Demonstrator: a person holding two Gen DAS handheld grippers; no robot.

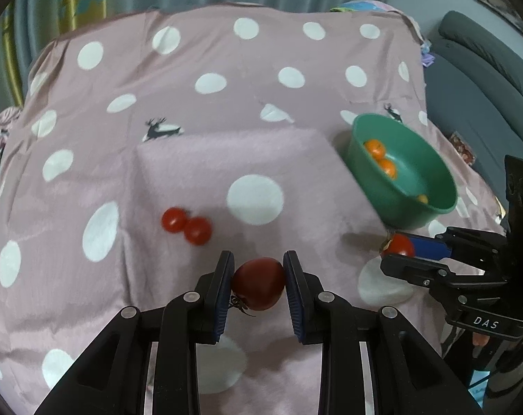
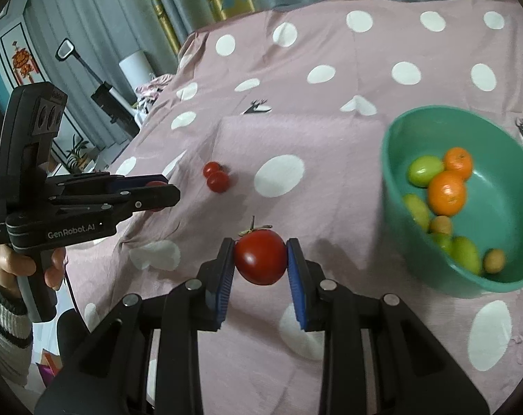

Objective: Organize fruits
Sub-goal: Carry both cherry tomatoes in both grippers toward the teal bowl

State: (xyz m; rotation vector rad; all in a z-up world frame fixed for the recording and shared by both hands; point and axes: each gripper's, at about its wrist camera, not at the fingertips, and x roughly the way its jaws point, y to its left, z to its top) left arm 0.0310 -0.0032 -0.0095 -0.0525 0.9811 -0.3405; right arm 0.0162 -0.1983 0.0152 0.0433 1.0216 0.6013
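Dotted pink bedsheet (image 1: 226, 110) w/ green bowl (image 1: 431, 207), two tomatoes (image 1: 187, 224).

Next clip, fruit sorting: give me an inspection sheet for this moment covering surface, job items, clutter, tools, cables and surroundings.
Surface: pink polka-dot cloth, wrinkled, draped over a raised block.
Job's things: green bowl holding oranges and green fruits; two small tomatoes touching each other on the cloth.
Clutter: nothing seen.
Tools: left tool shut on a dark tomato; right tool shut on a red tomato.
Cables: dark cord below the left handle.
Surroundings: curtains, grey sofa.
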